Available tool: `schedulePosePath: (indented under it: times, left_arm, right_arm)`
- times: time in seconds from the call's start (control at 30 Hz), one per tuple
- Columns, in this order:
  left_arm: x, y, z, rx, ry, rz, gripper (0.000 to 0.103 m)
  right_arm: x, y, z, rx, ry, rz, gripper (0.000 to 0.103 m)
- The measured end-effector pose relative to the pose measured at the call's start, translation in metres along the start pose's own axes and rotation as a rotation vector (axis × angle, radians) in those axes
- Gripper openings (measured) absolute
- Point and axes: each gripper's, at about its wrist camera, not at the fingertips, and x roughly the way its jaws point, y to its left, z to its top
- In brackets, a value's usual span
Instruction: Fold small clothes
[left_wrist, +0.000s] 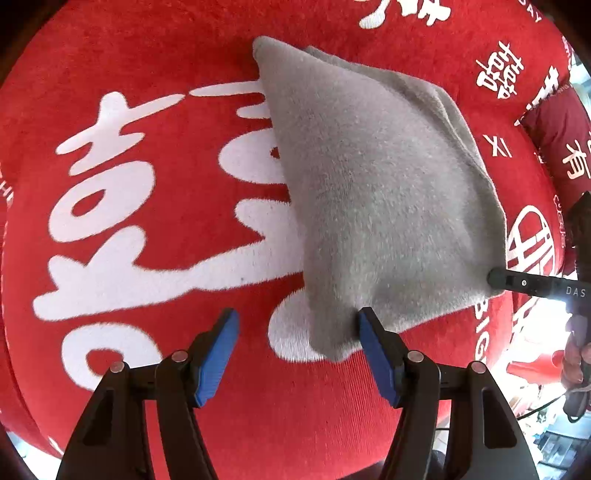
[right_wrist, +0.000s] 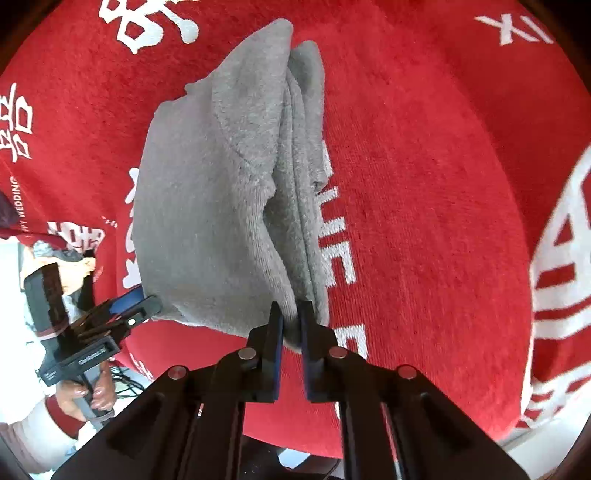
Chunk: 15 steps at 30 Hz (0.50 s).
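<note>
A folded grey fleece garment (left_wrist: 369, 192) lies on the red cloth with white characters (left_wrist: 147, 110). My left gripper (left_wrist: 297, 328) is open, its right blue pad touching the garment's near corner, nothing between the jaws. In the right wrist view the same garment (right_wrist: 221, 203) shows in several layers. My right gripper (right_wrist: 291, 317) is shut on the garment's near edge; it also shows in the left wrist view (left_wrist: 495, 278) at the garment's right corner. The left gripper also shows in the right wrist view (right_wrist: 136, 302), at the garment's left corner.
The red cloth (right_wrist: 424, 184) covers a round surface whose edge falls off at the lower right (right_wrist: 517, 439). A dark red cushion (left_wrist: 554, 129) lies at the far right. A person's hand (right_wrist: 88, 398) holds the left gripper's handle.
</note>
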Motion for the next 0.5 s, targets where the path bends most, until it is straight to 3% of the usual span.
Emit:
schedulePosePath:
  times: [0.1,0.2,0.27,0.5]
  left_arm:
    - [-0.01,0.002,-0.005,-0.019,0.002,0.011,0.067]
    - [-0.014,0.005,-0.008,-0.027,0.014,0.035,0.067]
    - [-0.017,0.005,-0.009,-0.023,0.02,0.046,0.067]
    - [-0.032,0.014,-0.013,-0.021,0.024,0.038,0.067]
  right_arm:
    - [-0.008,0.011,-0.002,0.008,-0.013,-0.05,0.023]
    - [-0.015,0.018,-0.01,0.026,-0.028,-0.056,0.029]
    - [-0.017,0.022,-0.017,0.04,-0.037,-0.056,0.039]
    - [-0.017,0.042,-0.041,0.062,-0.042,-0.05,0.042]
